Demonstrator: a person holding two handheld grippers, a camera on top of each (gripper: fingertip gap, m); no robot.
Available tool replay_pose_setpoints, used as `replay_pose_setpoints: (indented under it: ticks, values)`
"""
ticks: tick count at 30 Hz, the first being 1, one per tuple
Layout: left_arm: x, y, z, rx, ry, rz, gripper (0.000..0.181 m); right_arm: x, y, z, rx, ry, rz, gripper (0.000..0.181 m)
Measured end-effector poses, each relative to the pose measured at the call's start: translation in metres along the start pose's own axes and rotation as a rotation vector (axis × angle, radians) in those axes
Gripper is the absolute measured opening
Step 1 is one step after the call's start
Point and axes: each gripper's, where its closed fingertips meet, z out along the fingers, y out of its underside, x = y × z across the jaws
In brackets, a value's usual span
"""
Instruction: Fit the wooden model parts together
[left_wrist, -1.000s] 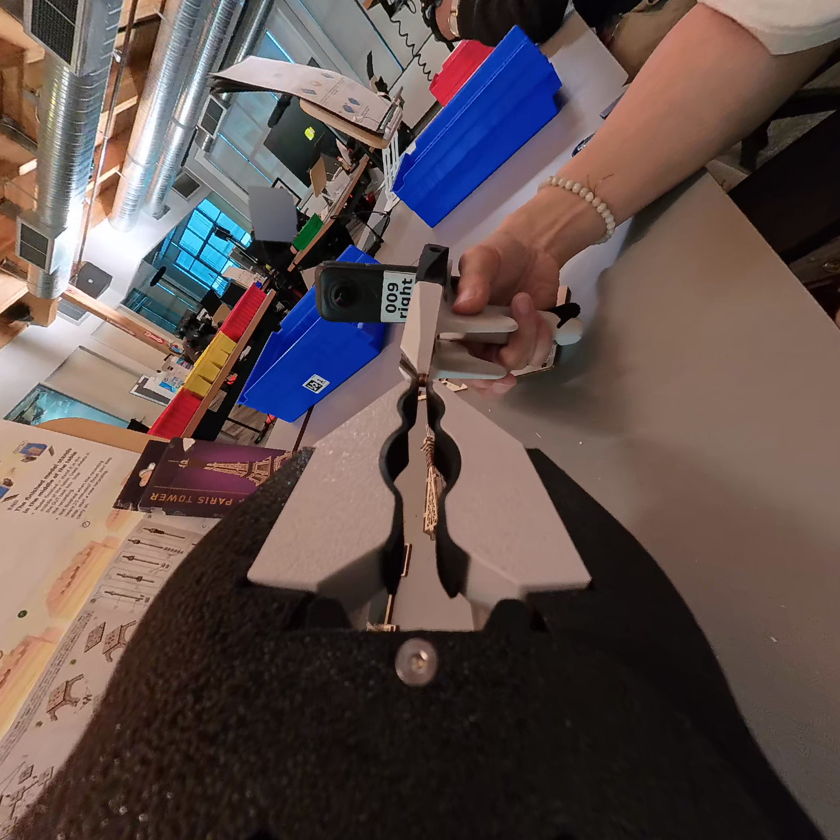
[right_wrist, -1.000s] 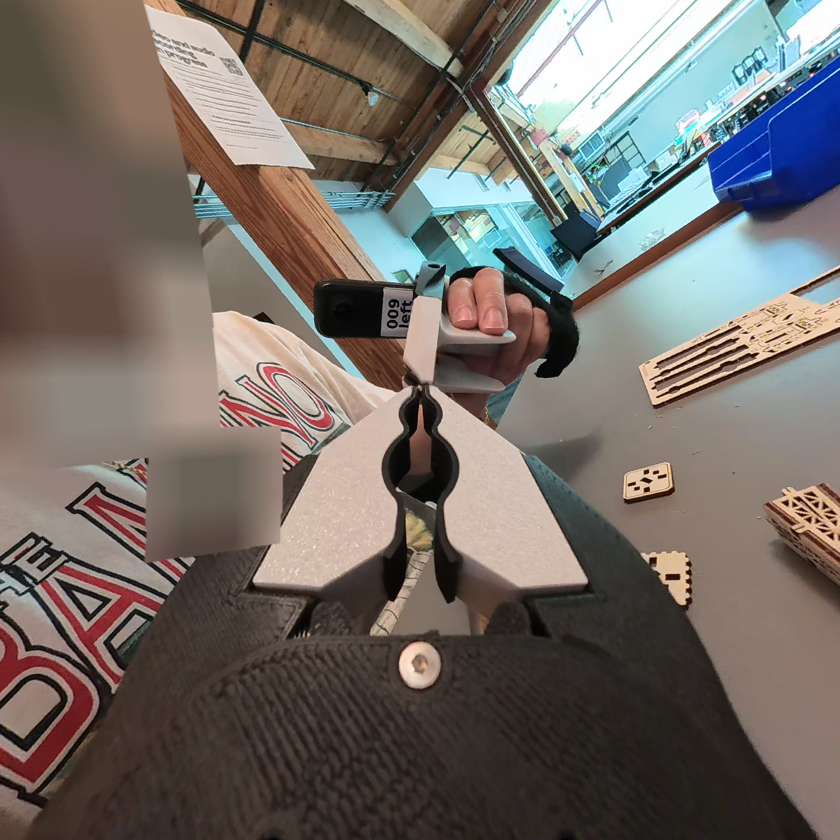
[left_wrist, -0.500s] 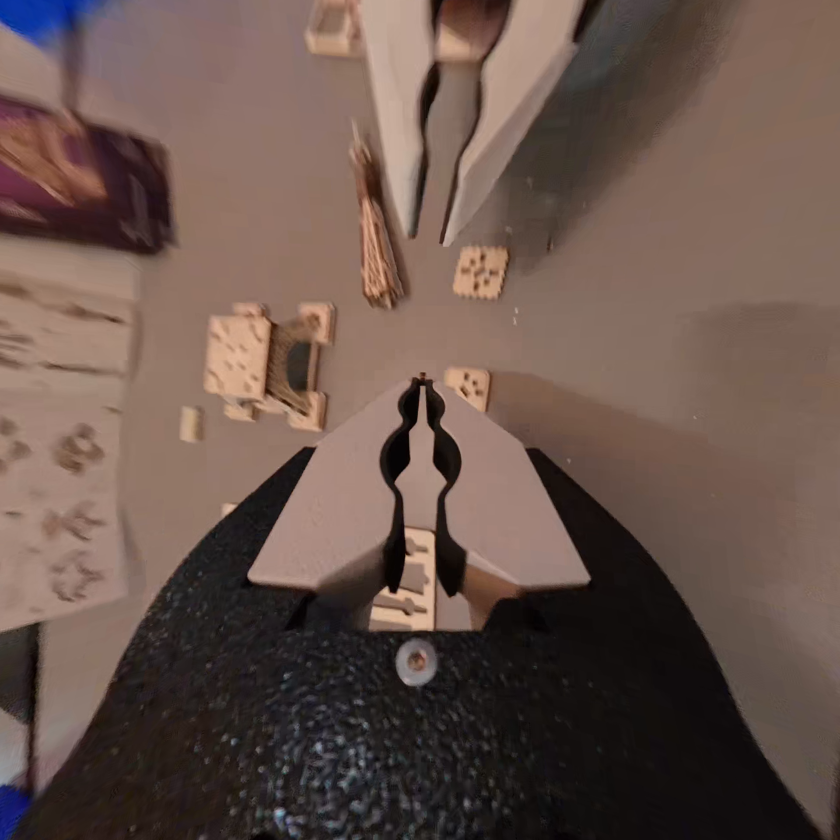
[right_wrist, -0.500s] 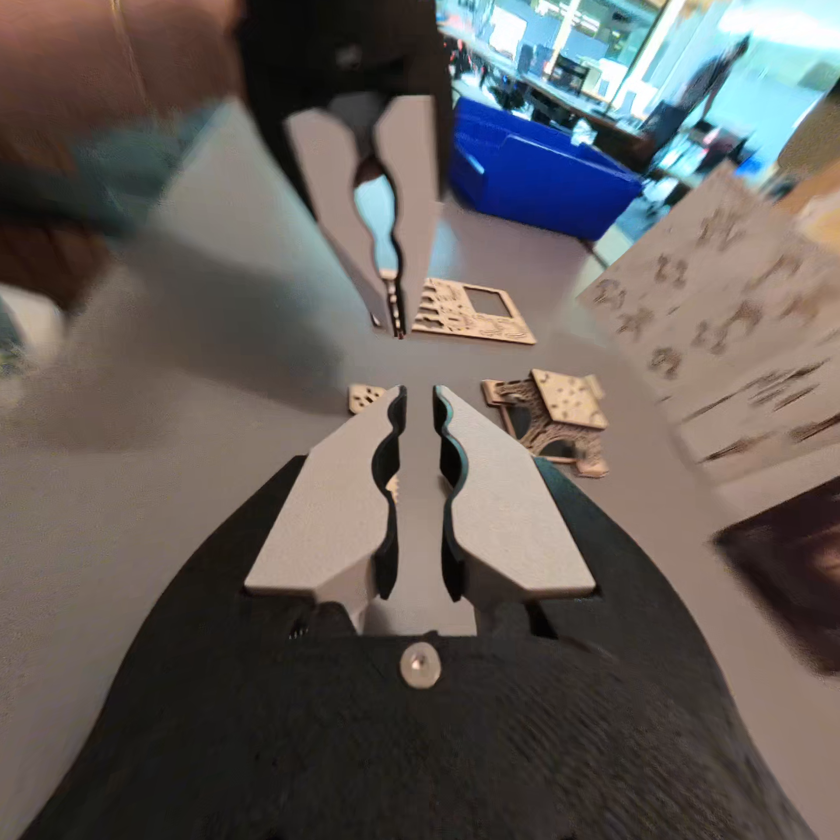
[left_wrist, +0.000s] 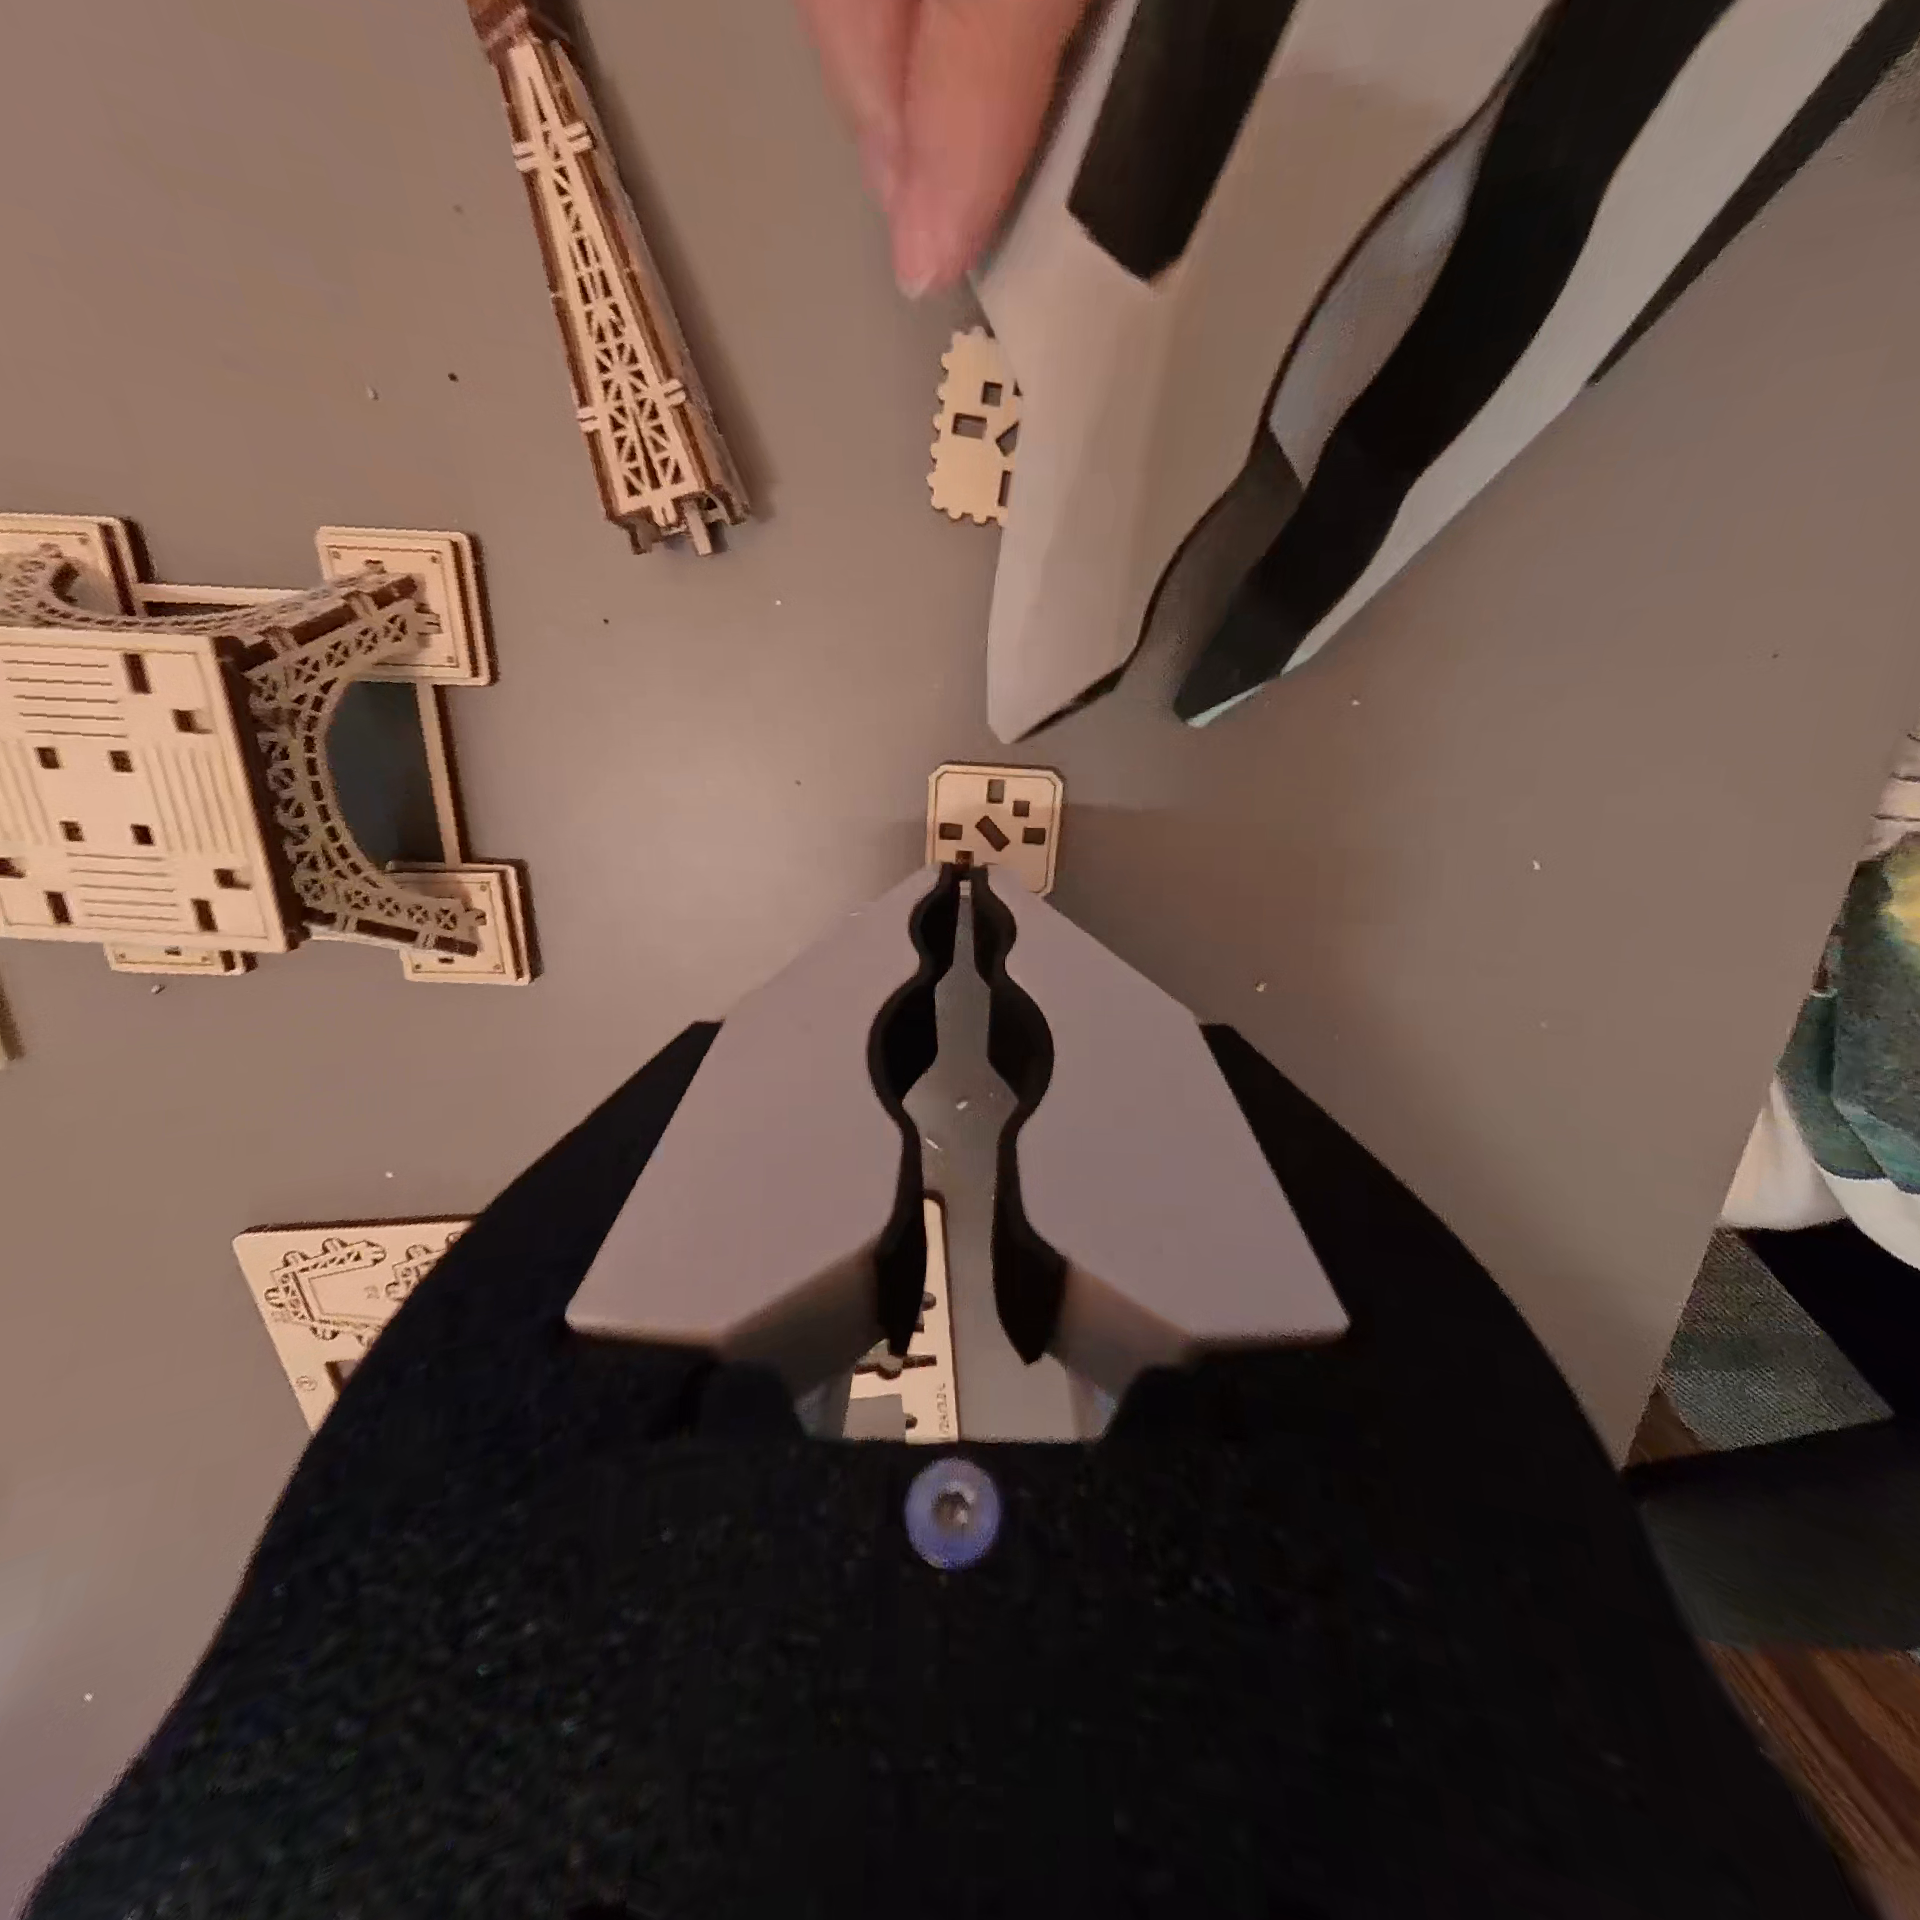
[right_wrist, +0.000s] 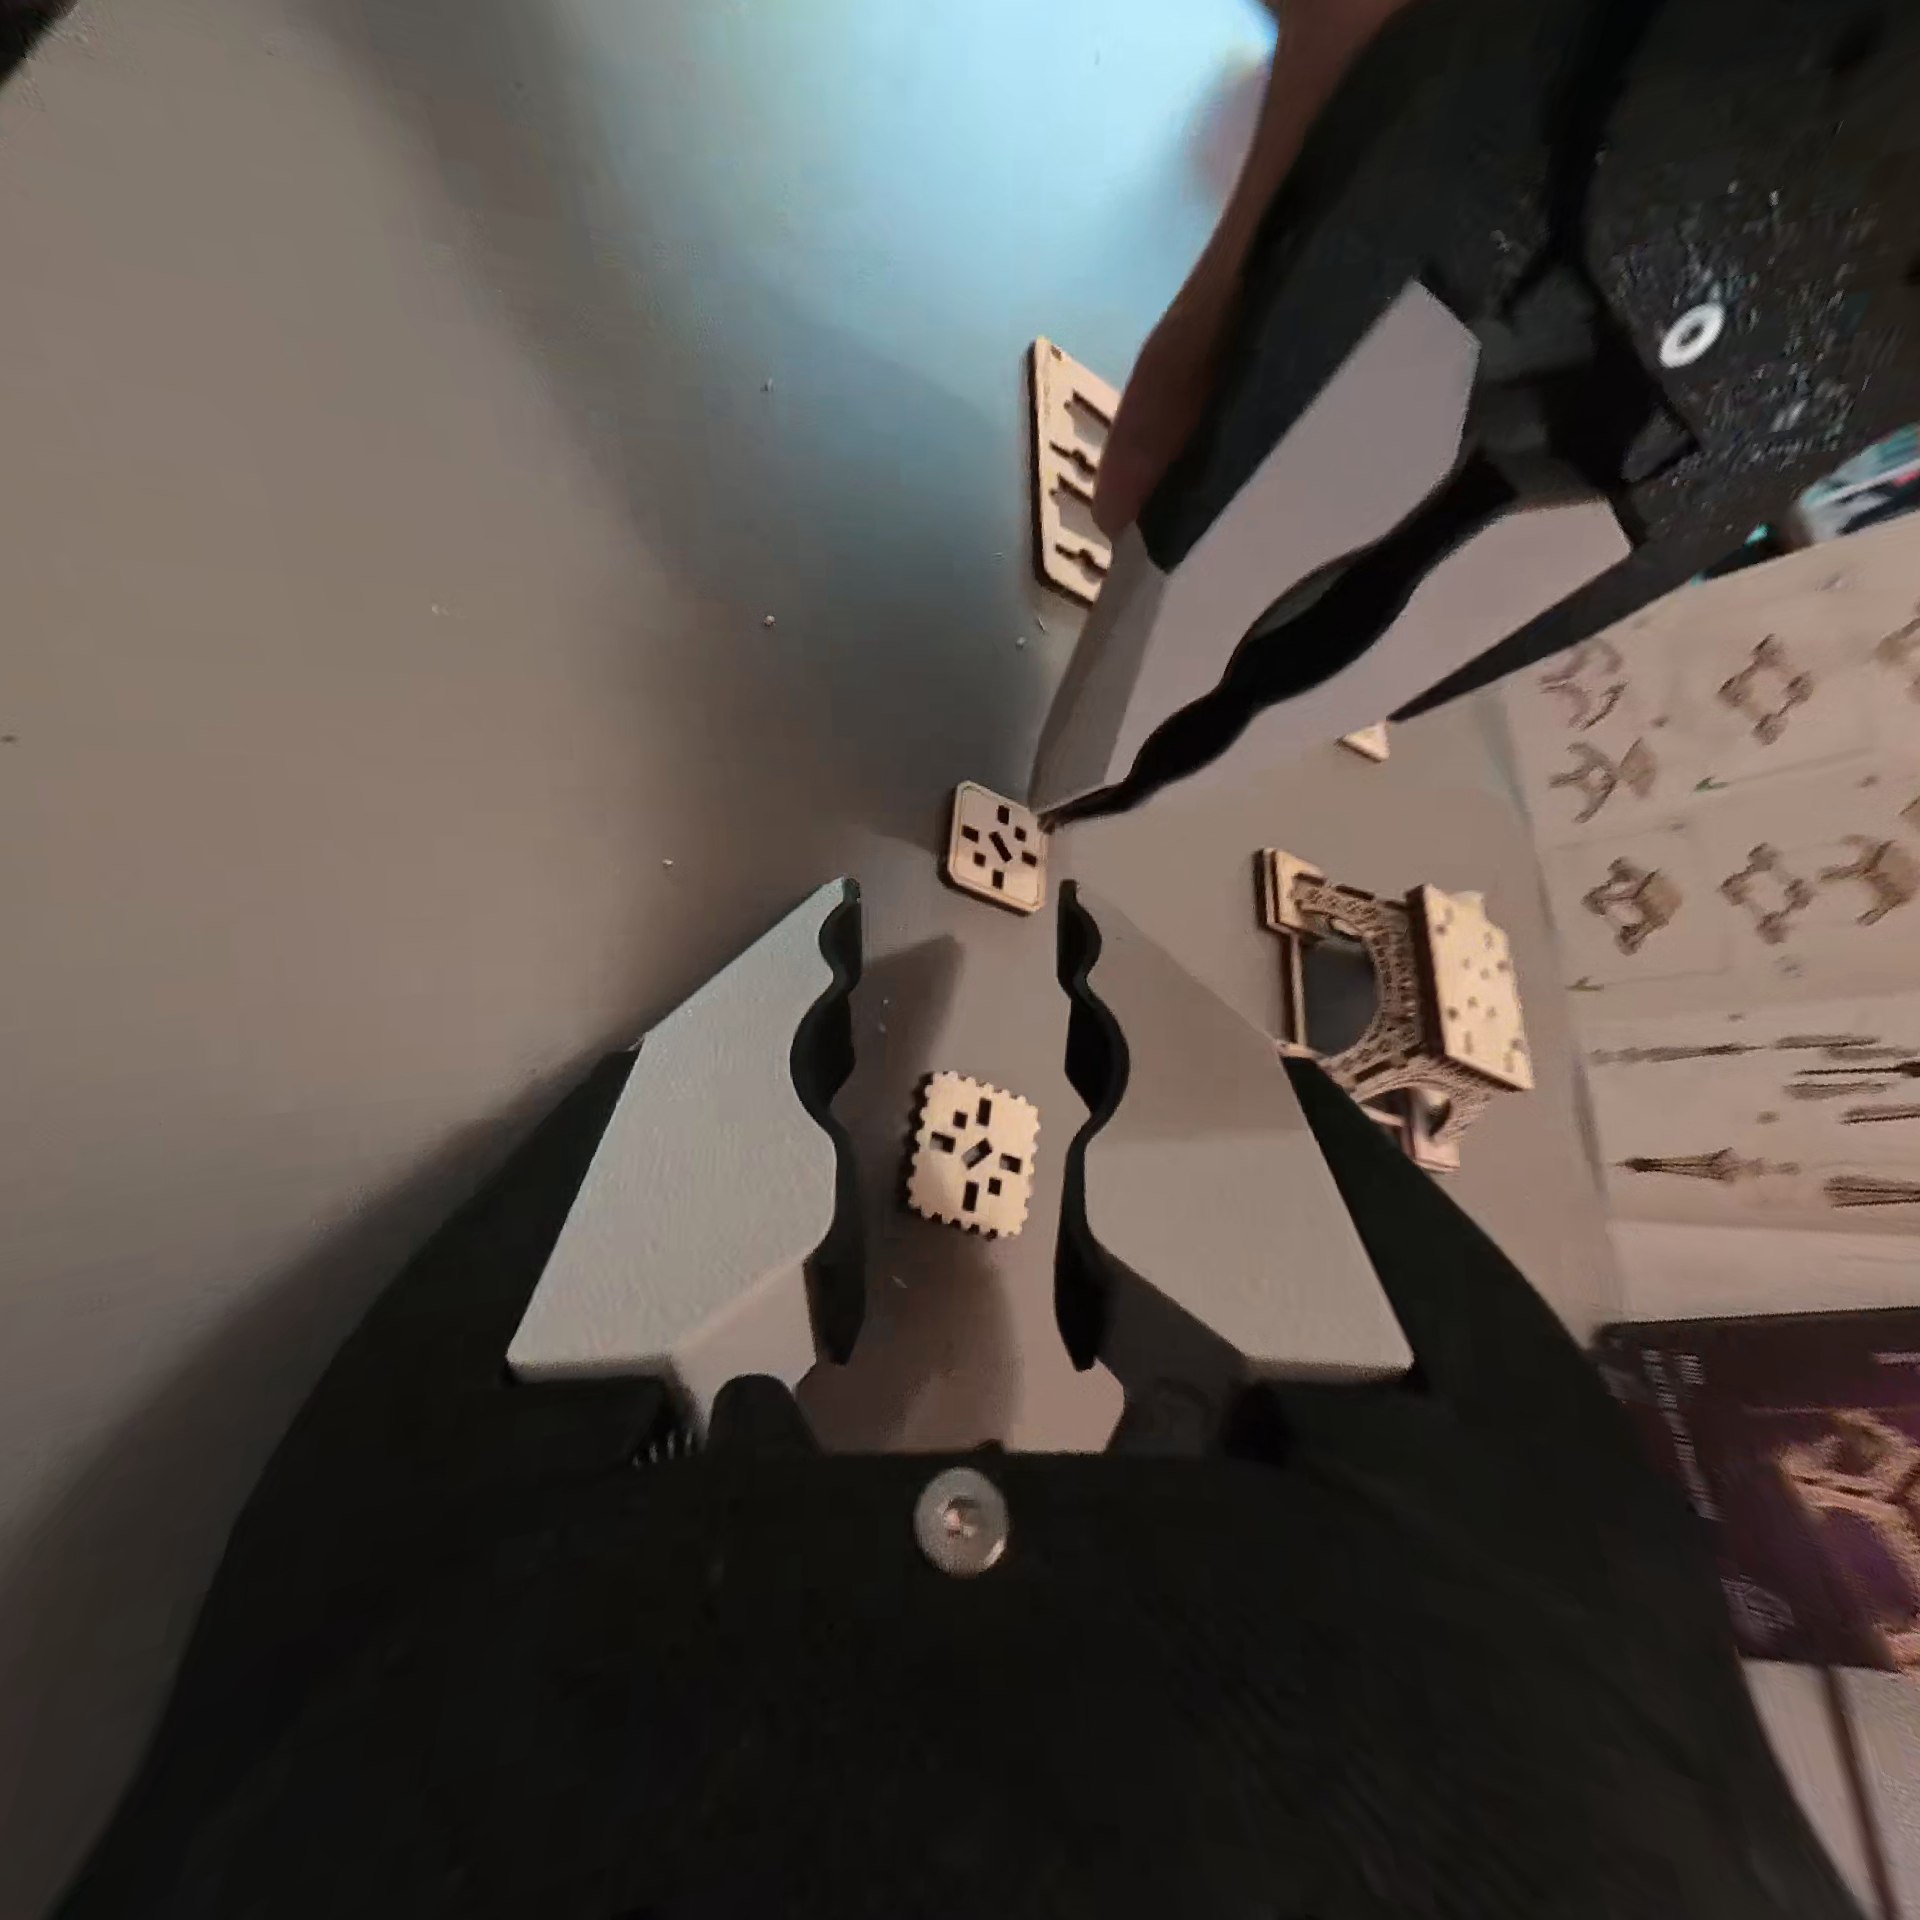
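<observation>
Two grippers over pale laser-cut plywood on a smooth grey table (left_wrist: 1455, 831)

Left gripper (left_wrist: 964, 871), jaws pinched together, tips touching a slotted square plate (left_wrist: 993, 826) (grip on it unclear); right gripper (right_wrist: 956, 902) gapes wide and empty above a scalloped-edge plate (right_wrist: 975, 1155). Lattice spire (left_wrist: 613, 301) and arched tower base (left_wrist: 249, 748) lie flat mid-table.

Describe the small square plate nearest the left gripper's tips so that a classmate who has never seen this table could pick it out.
Start at the arched tower base on the grey table. Beside it, at the shut left gripper tips, lies the small square plate. Its edges are smooth, unlike the notched plate between the open right gripper fingers.
</observation>
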Motion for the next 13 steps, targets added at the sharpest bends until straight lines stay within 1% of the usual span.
replay_pose_setpoints:
  ticks: [4, 7, 13]
  values:
    - [0.001, 0.004, 0.003, -0.04, 0.015, 0.007, 0.0, -0.01, 0.001, -0.007, 0.027, -0.095, 0.087, 0.035]
    - [0.0, 0.005, 0.004, -0.065, 0.018, 0.012, 0.0, -0.011, 0.001, -0.007, 0.02, -0.091, 0.074, 0.035]
    - [0.0, 0.008, 0.005, -0.138, 0.034, 0.001, 0.0, -0.014, 0.002, -0.007, -0.001, -0.078, 0.045, 0.026]
